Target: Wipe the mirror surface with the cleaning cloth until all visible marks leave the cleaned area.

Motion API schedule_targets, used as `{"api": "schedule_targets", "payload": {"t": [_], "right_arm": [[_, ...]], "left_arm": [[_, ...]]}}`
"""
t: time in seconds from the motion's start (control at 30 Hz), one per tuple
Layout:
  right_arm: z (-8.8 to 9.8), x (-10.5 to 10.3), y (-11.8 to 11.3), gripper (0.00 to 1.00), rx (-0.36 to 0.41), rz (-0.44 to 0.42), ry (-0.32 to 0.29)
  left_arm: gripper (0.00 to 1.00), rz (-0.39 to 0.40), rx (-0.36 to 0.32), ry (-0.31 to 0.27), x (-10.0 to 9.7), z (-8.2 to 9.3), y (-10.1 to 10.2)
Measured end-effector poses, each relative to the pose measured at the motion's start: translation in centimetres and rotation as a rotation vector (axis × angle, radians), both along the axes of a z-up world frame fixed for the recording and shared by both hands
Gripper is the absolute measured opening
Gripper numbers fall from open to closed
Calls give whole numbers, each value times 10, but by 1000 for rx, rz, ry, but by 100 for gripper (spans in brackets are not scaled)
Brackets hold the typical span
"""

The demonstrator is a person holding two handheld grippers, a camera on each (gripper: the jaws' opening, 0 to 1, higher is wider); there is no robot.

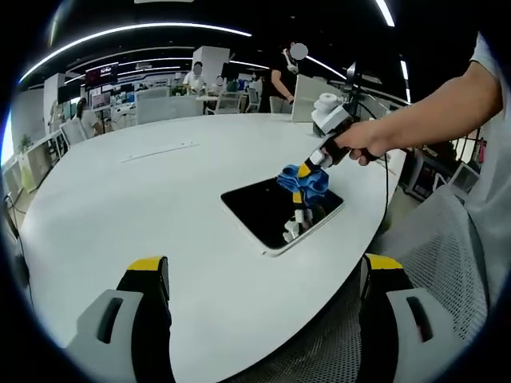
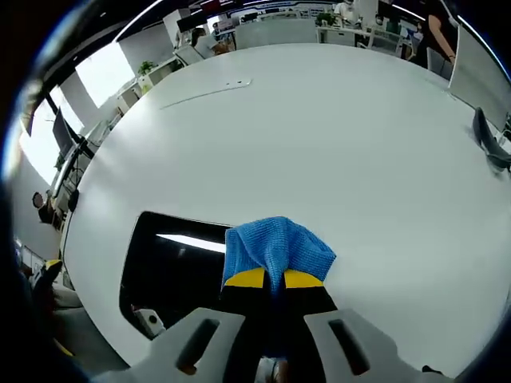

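The mirror is laid flat near the rim of a big white round table, its nearest corner almost at the table's edge. The right gripper is pinched shut on the blue cleaning cloth, which is bunched just past the yellow-tipped fingers. In the right gripper view the cloth is pressed down at the mirror's border, with dark glass stretched out to the left of the fingers and bare tabletop ahead and to the right. Plenty of open white surface is seen beyond the fingertips, all the way to the far rim.

From the left gripper view, the right gripper is gripped by a hand and tilted down onto the far corner of the mirror. The left gripper is held back off the table's edge, its 2 fingers spread wide with nothing between them, the mirror well ahead.
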State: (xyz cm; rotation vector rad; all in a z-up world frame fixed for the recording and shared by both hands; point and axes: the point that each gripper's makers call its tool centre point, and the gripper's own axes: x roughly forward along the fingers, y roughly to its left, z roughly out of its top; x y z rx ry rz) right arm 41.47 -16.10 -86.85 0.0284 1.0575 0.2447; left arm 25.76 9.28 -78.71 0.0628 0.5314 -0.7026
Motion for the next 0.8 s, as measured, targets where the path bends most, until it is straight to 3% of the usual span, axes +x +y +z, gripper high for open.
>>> {"api": "schedule_targets", "payload": {"t": [0.8], "right_arm": [[1,13,0,0,5,-1,-11]], "left_arm": [[99,3,2,2,1,-1,0]]}}
